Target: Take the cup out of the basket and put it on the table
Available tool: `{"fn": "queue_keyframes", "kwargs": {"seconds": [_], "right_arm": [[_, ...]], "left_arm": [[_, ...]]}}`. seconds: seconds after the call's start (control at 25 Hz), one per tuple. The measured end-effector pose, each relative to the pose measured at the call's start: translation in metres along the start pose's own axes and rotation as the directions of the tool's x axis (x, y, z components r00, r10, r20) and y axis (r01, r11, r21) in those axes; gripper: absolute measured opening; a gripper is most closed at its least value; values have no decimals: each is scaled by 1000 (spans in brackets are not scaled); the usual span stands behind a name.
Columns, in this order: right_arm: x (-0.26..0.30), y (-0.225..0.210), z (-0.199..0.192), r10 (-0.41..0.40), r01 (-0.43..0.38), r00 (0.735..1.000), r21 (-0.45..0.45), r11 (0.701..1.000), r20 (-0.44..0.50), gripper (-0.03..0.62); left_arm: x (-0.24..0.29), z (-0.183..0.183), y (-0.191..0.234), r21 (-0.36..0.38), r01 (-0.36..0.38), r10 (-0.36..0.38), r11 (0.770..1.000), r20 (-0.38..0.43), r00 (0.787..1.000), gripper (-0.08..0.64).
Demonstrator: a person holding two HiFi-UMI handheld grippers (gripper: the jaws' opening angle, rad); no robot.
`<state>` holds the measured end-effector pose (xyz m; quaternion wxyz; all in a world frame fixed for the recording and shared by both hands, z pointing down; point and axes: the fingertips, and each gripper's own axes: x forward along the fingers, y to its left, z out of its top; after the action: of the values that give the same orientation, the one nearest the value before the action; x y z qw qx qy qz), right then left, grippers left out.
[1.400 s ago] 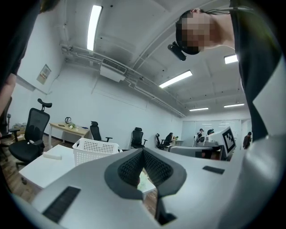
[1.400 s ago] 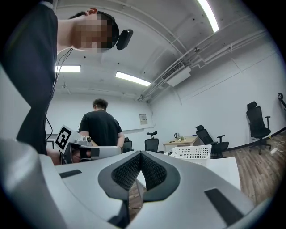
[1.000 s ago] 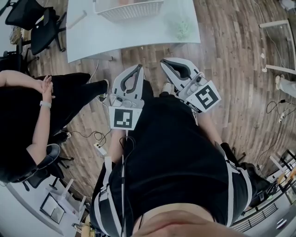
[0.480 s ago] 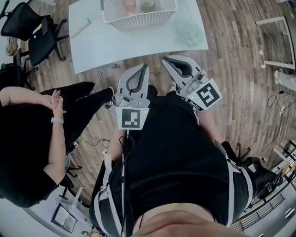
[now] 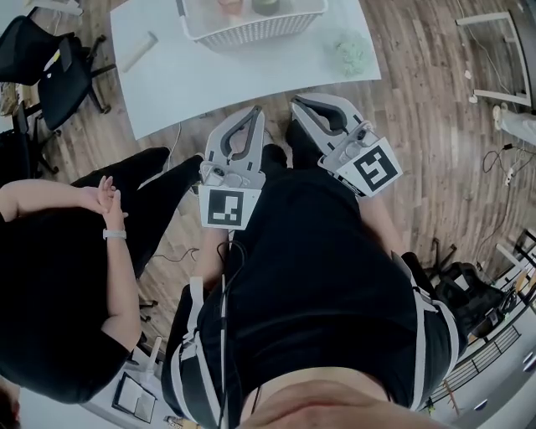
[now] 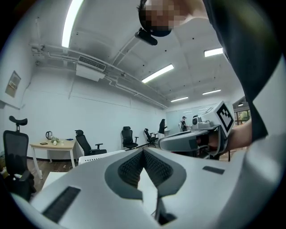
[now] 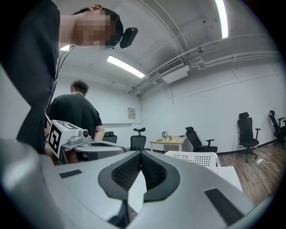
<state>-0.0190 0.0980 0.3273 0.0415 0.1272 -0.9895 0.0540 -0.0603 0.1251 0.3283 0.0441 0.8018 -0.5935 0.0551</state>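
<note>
Flooring is wood plank [image 5: 435, 126], laid under a white table [image 5: 209, 84] with a smooth matt top and straight edges. You hold both tongs short of the table's near edge, over the floor. The left gripper [image 5: 255, 111] and the right gripper [image 5: 295, 102] are each clenched on nothing, and their dark ribbed pads [image 6: 130, 168] meet tip to tip in both gripper views. Each body is a pale grey moulded shell carrying a marker cube [image 5: 224, 208] printed with black-and-white squares. A white basket [image 5: 251, 32] with perforated walls stands on the far part of the table. Inside it a pinkish cup [image 5: 232, 5] and a green cup [image 5: 266, 5] sit side by side, cut off by the top of the head view. A crumpled green item [image 5: 353, 52] lies on the table to the right of the basket, apart from it, and a pale rod [image 5: 138, 50] lies to its left. The room has white walls, ceiling strip lights [image 6: 157, 74], exposed ducting and a wall-mounted air unit [image 6: 91, 70]. Black office chairs [image 6: 128, 136] and a wooden desk [image 6: 53, 145] bearing a kettle [image 6: 48, 134] line the far wall. A framed notice [image 7: 131, 113] hangs there, too small to read. A second person [image 5: 59, 276] in black is at your left, wearing a pale wristband [image 5: 115, 235].
</note>
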Motion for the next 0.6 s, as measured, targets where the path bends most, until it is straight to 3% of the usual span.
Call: {"fn": "queue_keyframes", "kwargs": {"seconds": [0.2, 0.6], "right_arm": [[13, -20, 6, -2, 1, 1000, 13, 1000, 18, 18], [34, -75, 15, 70, -69, 997, -26, 997, 26, 18]], "left_arm": [[16, 3, 11, -29, -8, 9, 1000, 7, 1000, 20], [69, 13, 33, -38, -62, 62, 997, 6, 998, 19]]}}
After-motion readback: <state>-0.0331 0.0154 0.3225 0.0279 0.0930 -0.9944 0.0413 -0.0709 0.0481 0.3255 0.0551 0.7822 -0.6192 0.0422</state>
